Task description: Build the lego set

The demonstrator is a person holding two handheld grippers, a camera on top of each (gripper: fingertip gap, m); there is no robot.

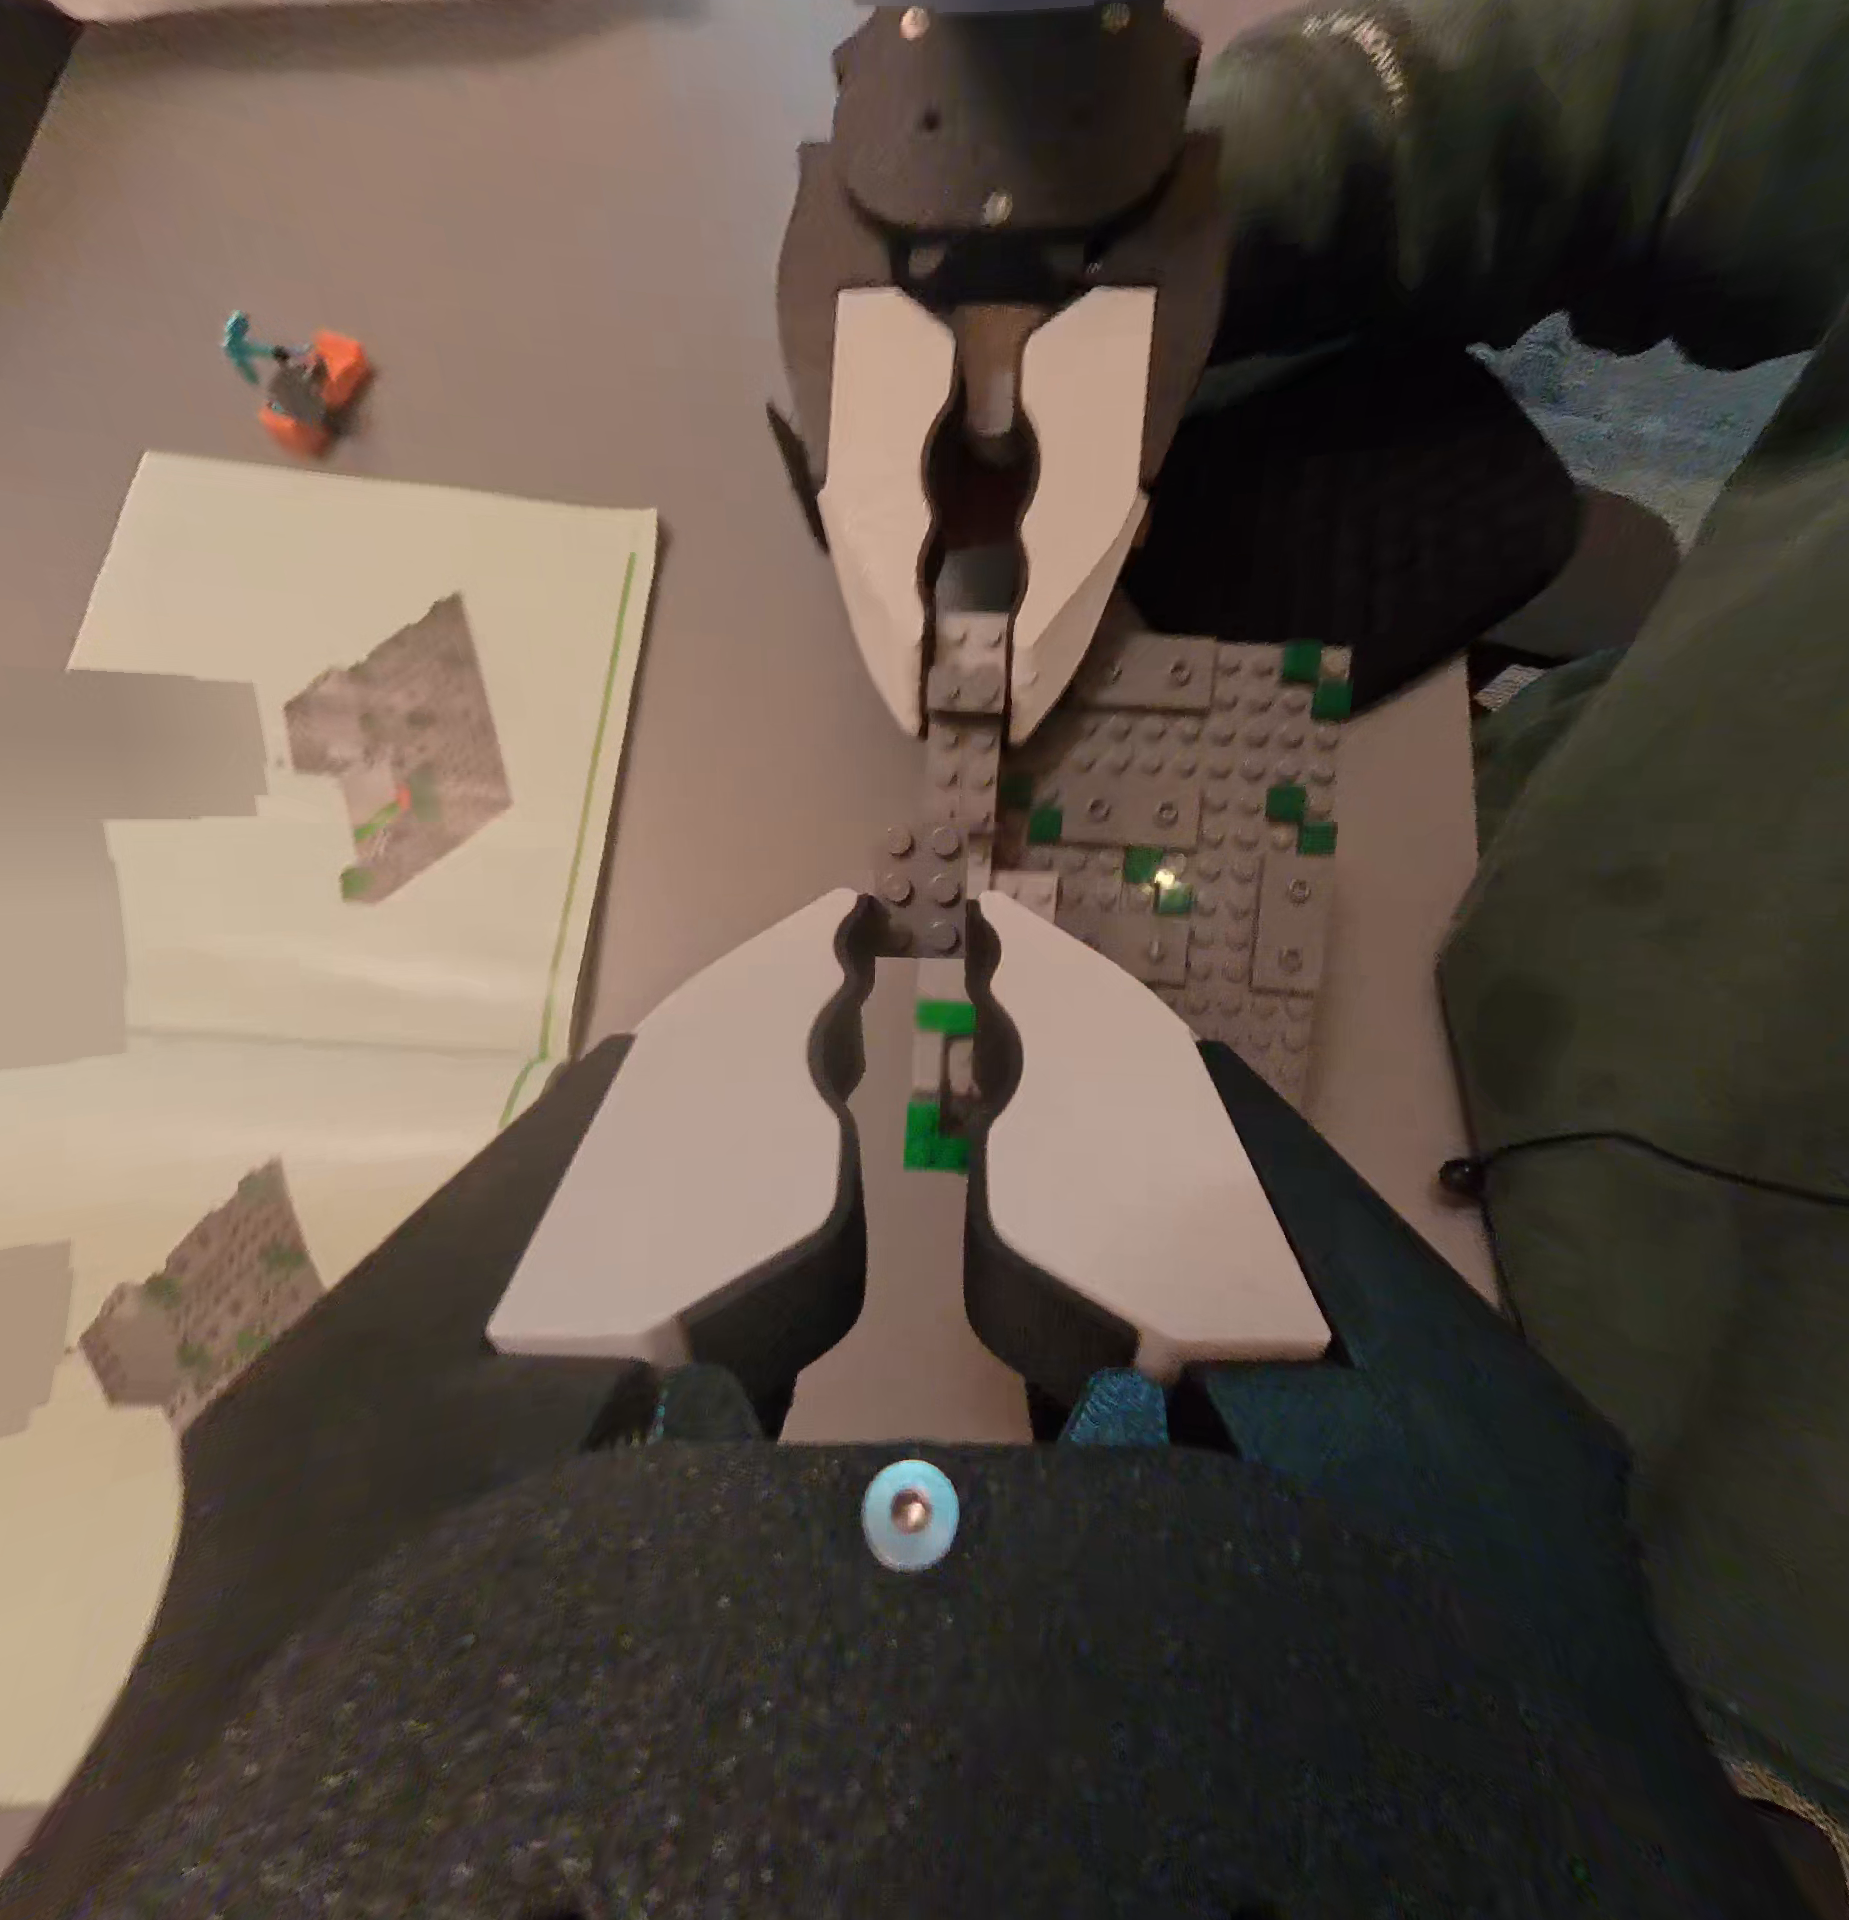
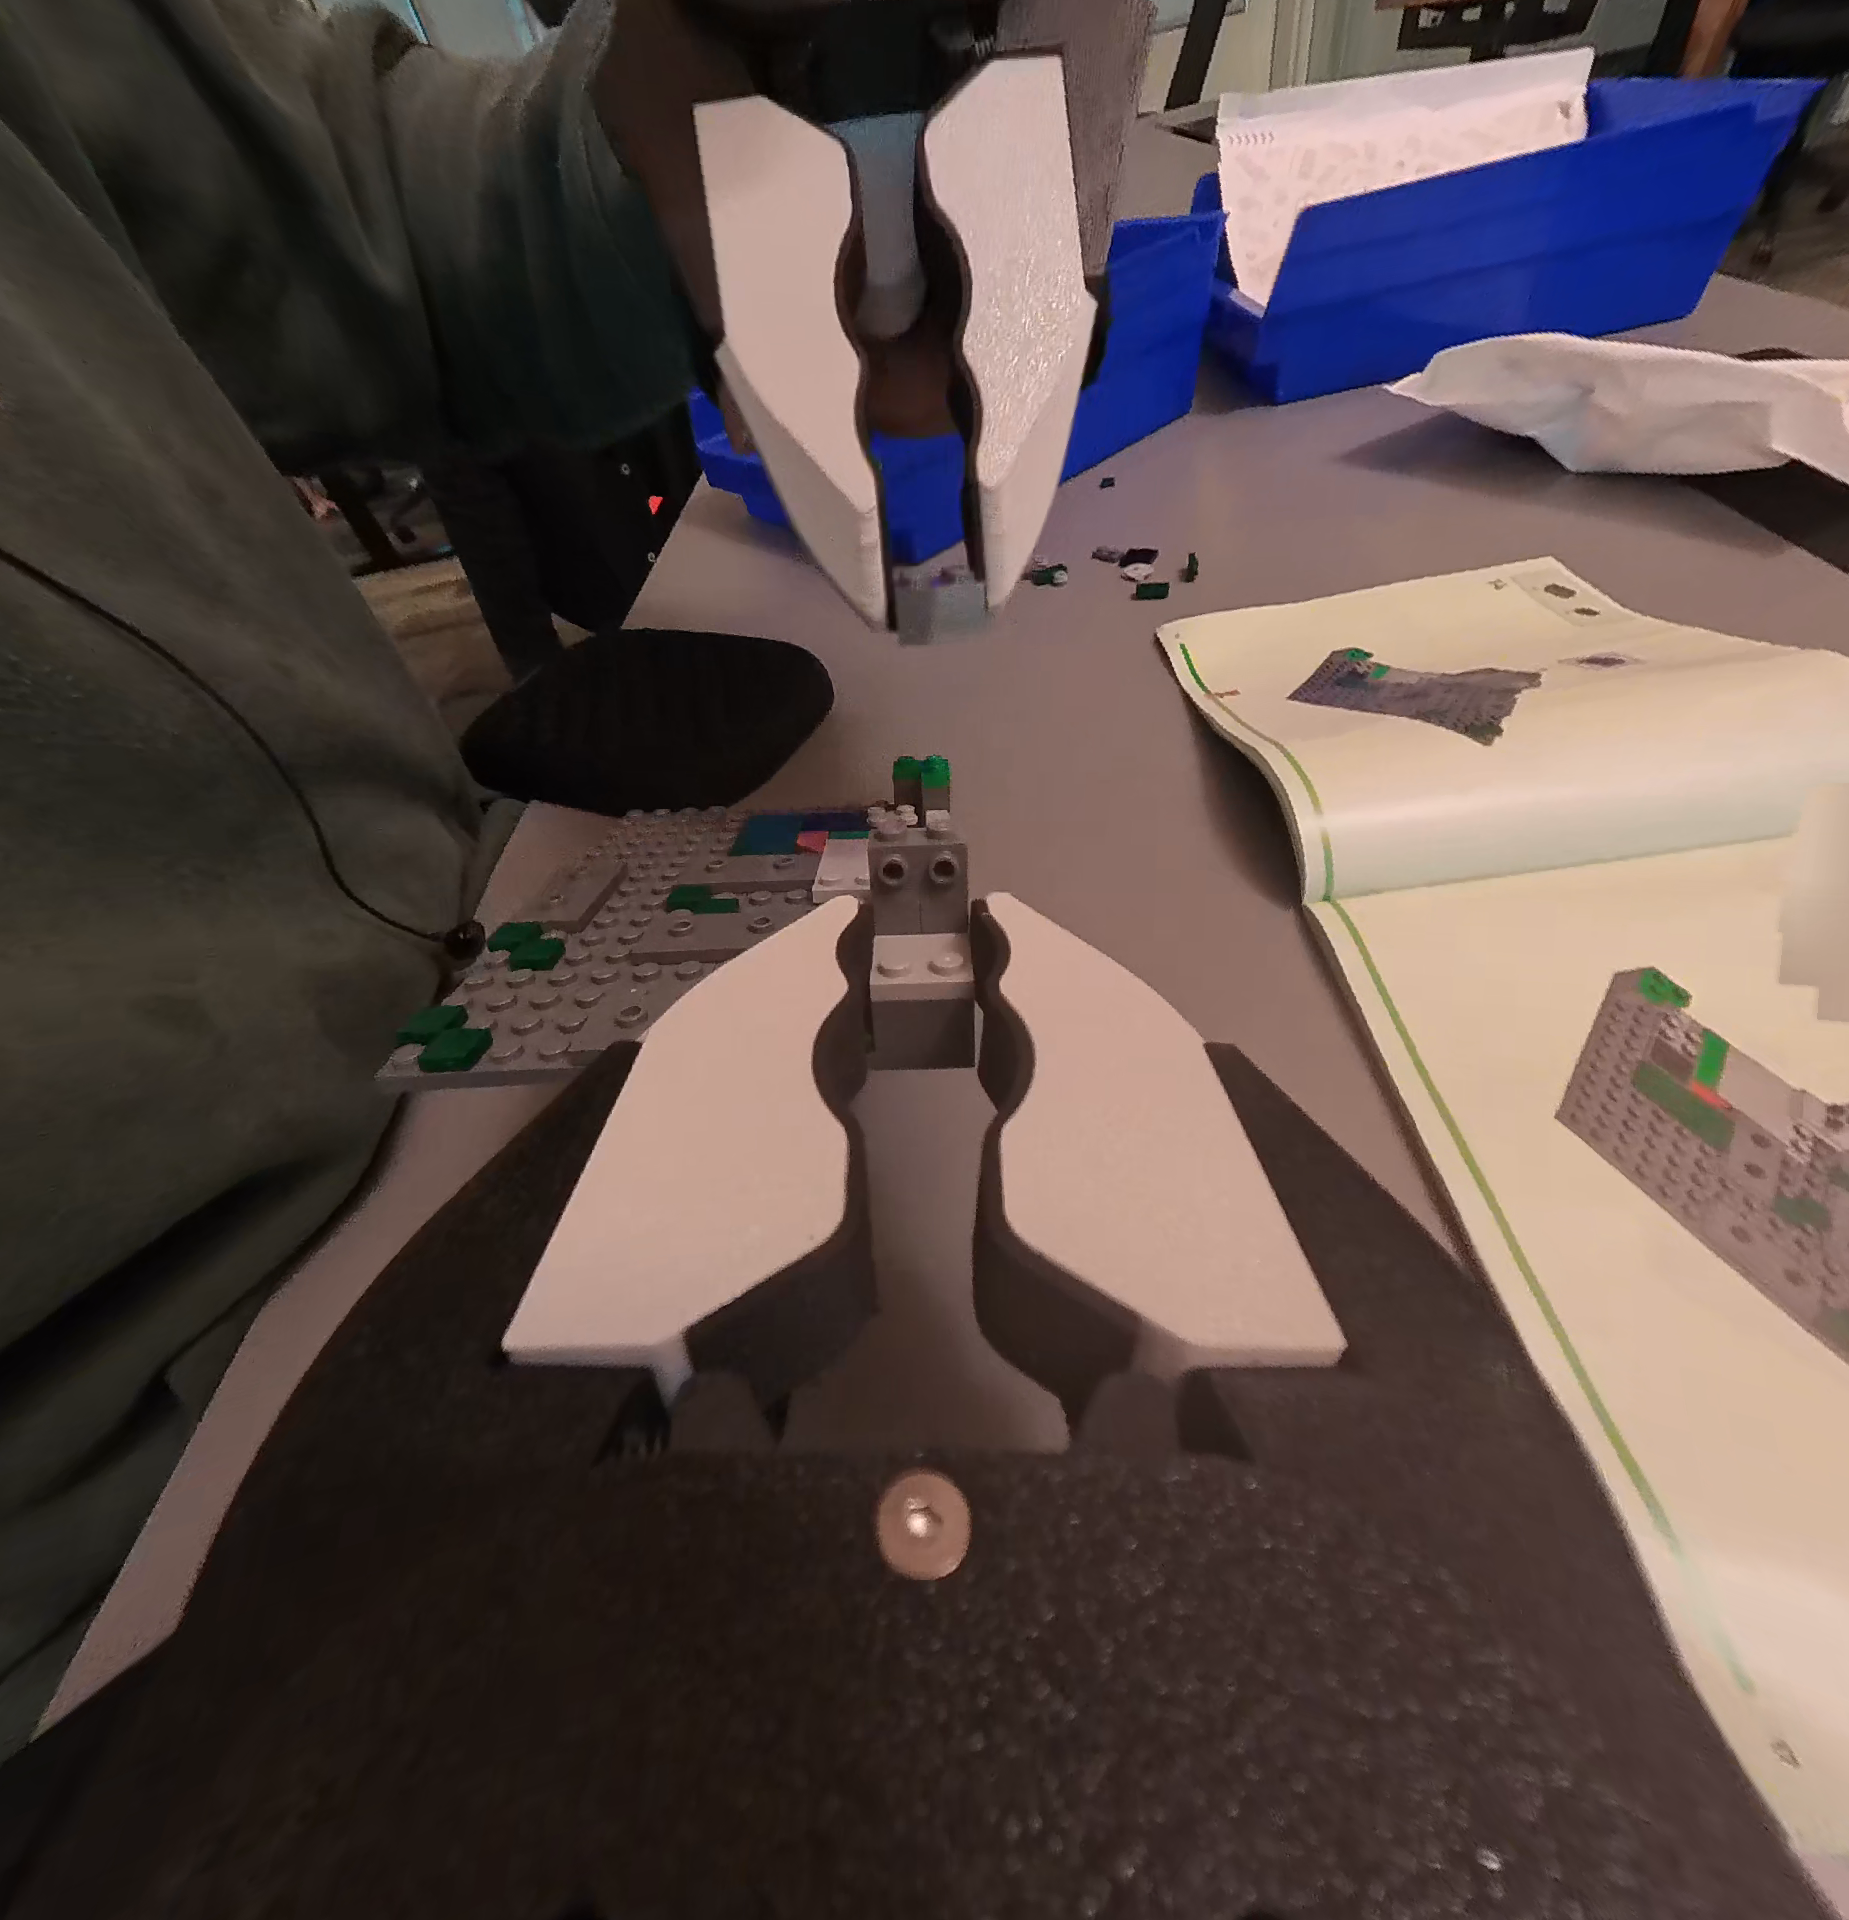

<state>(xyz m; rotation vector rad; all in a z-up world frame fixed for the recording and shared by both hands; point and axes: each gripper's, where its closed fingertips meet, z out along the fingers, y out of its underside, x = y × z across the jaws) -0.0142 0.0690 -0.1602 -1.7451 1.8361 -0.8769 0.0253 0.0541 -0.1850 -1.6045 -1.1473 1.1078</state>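
Observation:
My left gripper (image 1: 920, 914) is shut on a small dark grey brick (image 1: 925, 899). My right gripper (image 2: 920, 914) is shut on a stack of grey bricks (image 2: 920, 977) with two side studs facing forward. The two grippers point at each other over the table. In the right wrist view, the left gripper (image 2: 935, 613) holds its brick (image 2: 935, 603) above and beyond the stack, with a gap between them. The grey baseplate (image 1: 1242, 769) with green pieces lies flat beside them; it also shows in the right wrist view (image 2: 587, 966). A small green and grey build (image 1: 941, 1081) stands at its edge.
An open instruction booklet (image 1: 359, 748) lies on the grey table, also in the right wrist view (image 2: 1522, 790). An orange small figure (image 1: 307, 390) lies beyond it. Blue bins (image 2: 1471, 239), a white bag (image 2: 1647, 405), loose pieces (image 2: 1138, 566) and a black pad (image 2: 650, 717) are nearby. A person's green sleeve (image 1: 1678, 935) borders the baseplate. Across from one pair of fingers to the other is roughly 6 centimetres.

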